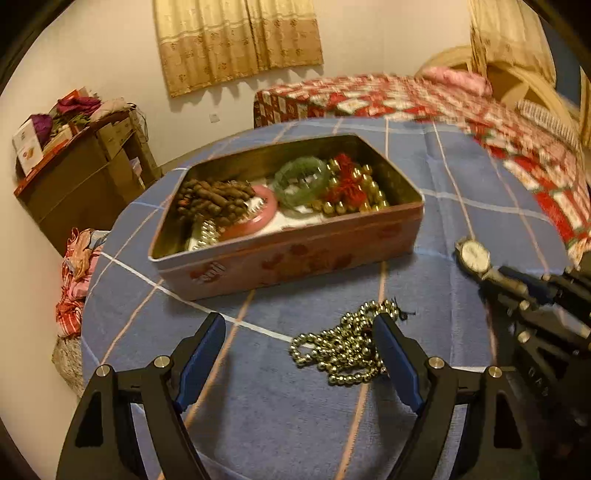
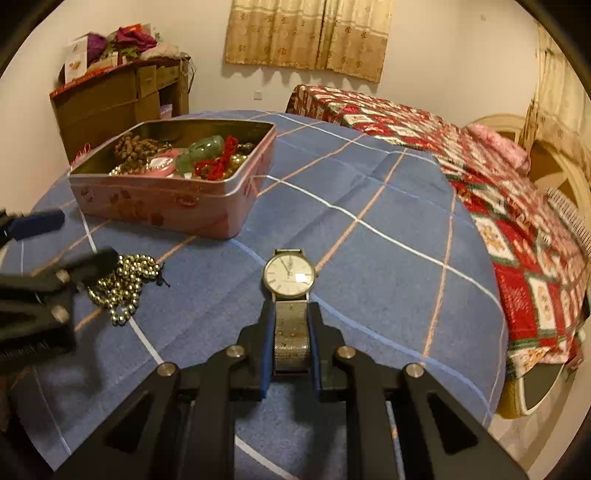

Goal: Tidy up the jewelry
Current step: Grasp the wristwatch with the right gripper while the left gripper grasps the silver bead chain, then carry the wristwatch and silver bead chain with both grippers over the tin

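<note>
right gripper (image 2: pixel 290 321) jaws clamped on watch (image 2: pixel 289 277) strap; left gripper (image 1: pixel 299 326) jaws apart

Two fisheye wrist cameras look steeply down and forward along their fingers, close above a blue checked tablecloth (image 1: pixel 277 387). Both share the pink tin (image 1: pixel 288 258), the gold bead chain (image 2: pixel 123 282), the watch (image 2: pixel 290 277), and the far curtain (image 2: pixel 306 33).
</note>
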